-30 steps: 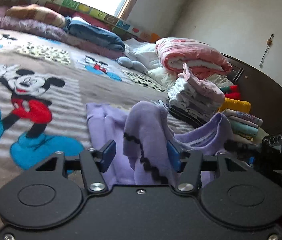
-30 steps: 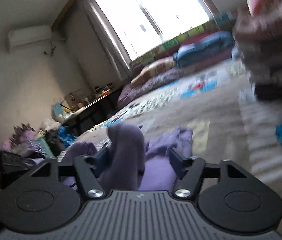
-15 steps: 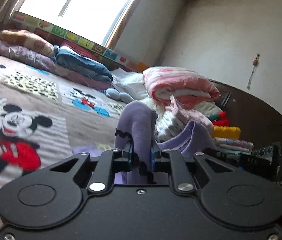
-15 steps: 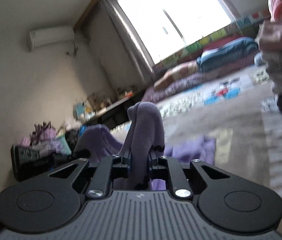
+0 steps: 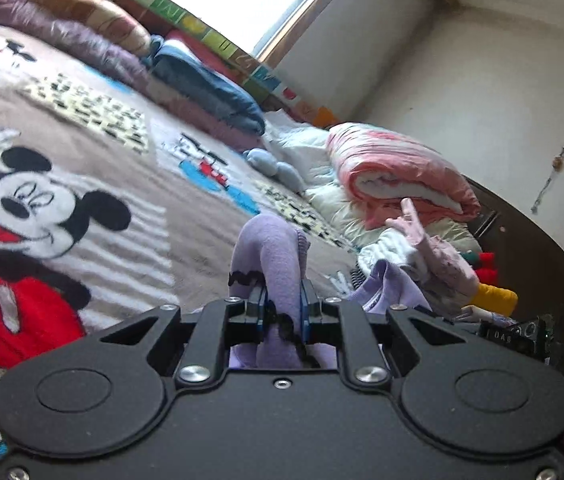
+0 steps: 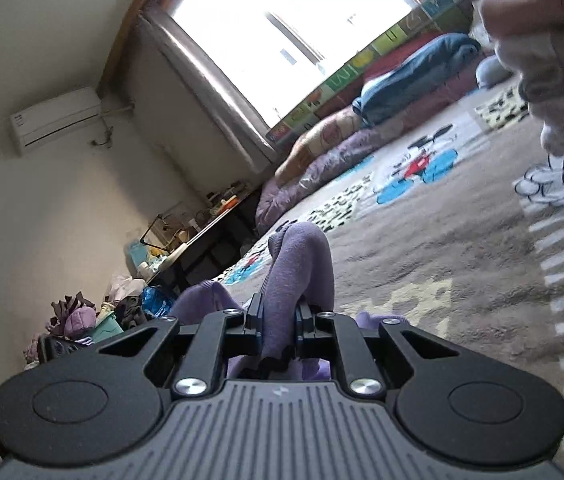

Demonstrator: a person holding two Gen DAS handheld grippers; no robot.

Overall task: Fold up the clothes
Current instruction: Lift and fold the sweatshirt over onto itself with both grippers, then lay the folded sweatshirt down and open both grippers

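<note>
A lilac garment with black wavy trim [image 5: 270,256] bulges up between the pads of my left gripper [image 5: 281,304], which is shut on a fold of it above the bed. More of its cloth [image 5: 386,284] hangs to the right. In the right wrist view, the same lilac garment [image 6: 302,264] sticks up from my right gripper [image 6: 278,320], also shut on a bunched fold. Another hump of the garment [image 6: 202,300] sits left of that gripper. The rest of the garment lies hidden under both tools.
A cartoon-mouse blanket [image 5: 82,184] covers the bed. A stack of folded clothes [image 5: 434,256] and a rolled pink quilt [image 5: 394,172] stand at the right. Pillows and a blue quilt [image 5: 210,92] line the window side. A cluttered desk [image 6: 186,236] and clothes pile [image 6: 78,316] lie beyond the bed.
Both grippers went from open around the lilac cloth to shut on it. Both have since carried it across the bed and rolled a little.
</note>
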